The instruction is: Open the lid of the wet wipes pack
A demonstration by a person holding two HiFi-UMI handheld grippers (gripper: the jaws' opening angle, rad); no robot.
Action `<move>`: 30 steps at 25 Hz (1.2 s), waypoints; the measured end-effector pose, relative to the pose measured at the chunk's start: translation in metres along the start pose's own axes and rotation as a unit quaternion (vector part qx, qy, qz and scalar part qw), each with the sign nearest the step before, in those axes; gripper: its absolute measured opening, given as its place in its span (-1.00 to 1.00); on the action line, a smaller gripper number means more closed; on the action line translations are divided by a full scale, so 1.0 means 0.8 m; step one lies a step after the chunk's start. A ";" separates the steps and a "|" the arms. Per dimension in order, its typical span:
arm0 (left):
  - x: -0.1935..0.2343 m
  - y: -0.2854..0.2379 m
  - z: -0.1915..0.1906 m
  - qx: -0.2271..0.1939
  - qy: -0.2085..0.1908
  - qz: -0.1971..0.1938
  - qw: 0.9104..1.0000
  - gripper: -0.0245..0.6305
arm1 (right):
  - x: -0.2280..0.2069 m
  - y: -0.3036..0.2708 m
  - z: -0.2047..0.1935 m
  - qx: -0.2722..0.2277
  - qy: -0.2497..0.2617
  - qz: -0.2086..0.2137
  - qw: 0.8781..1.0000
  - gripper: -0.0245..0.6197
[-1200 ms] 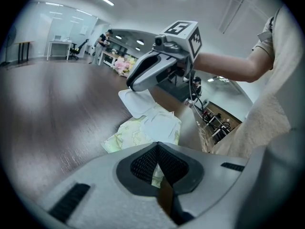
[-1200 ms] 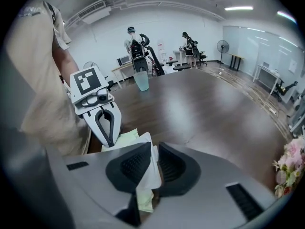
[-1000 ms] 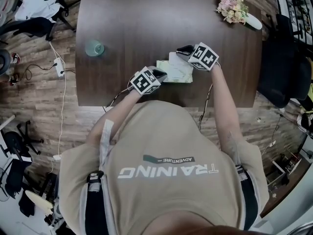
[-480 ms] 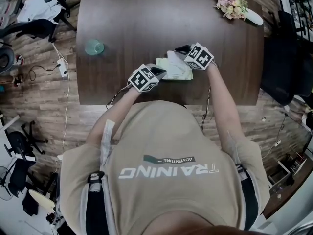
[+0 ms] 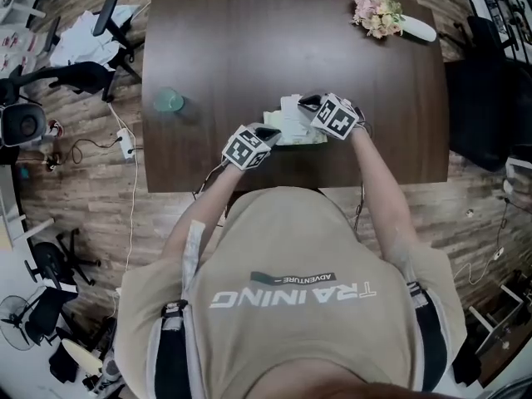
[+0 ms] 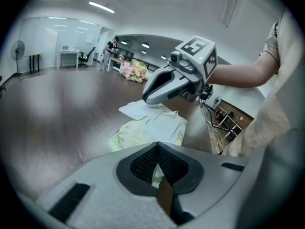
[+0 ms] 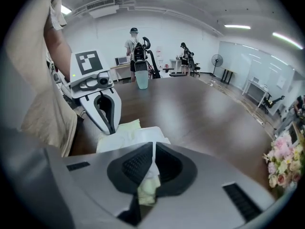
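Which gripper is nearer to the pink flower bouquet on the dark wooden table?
Right. The right gripper holds the pale green wet wipes pack on the side toward the pink flower bouquet; the left gripper holds the opposite edge, farther away.

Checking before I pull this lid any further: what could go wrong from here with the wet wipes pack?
The right gripper pinches only a thin bit of the lid flap, so it may slip out or tear. The left gripper clamps just the wet wipes pack edge; the soft pack could lift off the table instead.
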State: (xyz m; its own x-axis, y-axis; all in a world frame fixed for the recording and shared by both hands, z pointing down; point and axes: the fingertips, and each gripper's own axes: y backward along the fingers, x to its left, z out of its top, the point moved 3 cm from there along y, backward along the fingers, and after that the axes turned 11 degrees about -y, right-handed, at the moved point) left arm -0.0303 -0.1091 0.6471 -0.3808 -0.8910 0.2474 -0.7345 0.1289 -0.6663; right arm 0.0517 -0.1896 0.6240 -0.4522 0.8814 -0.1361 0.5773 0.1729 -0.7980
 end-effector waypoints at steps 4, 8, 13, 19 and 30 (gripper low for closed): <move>-0.004 0.000 0.003 0.001 0.005 0.043 0.999 -0.90 | 0.010 0.028 -0.024 -0.013 0.006 -0.015 1.000 -0.86; -0.016 0.010 0.009 -0.035 0.020 0.111 0.993 -0.90 | 0.030 0.065 -0.048 -0.034 -0.012 -0.035 0.999 -0.86; -0.025 0.030 0.013 -0.070 0.059 0.160 0.983 -0.90 | 0.060 0.091 -0.077 -0.045 -0.016 -0.038 0.998 -0.87; -0.055 0.058 0.039 -0.099 0.069 0.194 0.974 -0.90 | 0.099 0.123 -0.087 -0.088 -0.050 -0.036 0.994 -0.87; -0.109 0.133 0.123 -0.167 0.002 0.242 0.956 -0.90 | 0.124 0.202 -0.030 -0.194 -0.059 -0.122 0.972 -0.87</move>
State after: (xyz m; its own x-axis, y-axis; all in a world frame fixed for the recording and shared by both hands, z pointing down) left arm -0.0201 -0.0604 0.4858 -0.7236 -0.6896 -0.0300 -0.6094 0.6587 -0.4414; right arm 0.1169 -0.0638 0.4955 -0.6694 0.7408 -0.0560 0.6456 0.5428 -0.5372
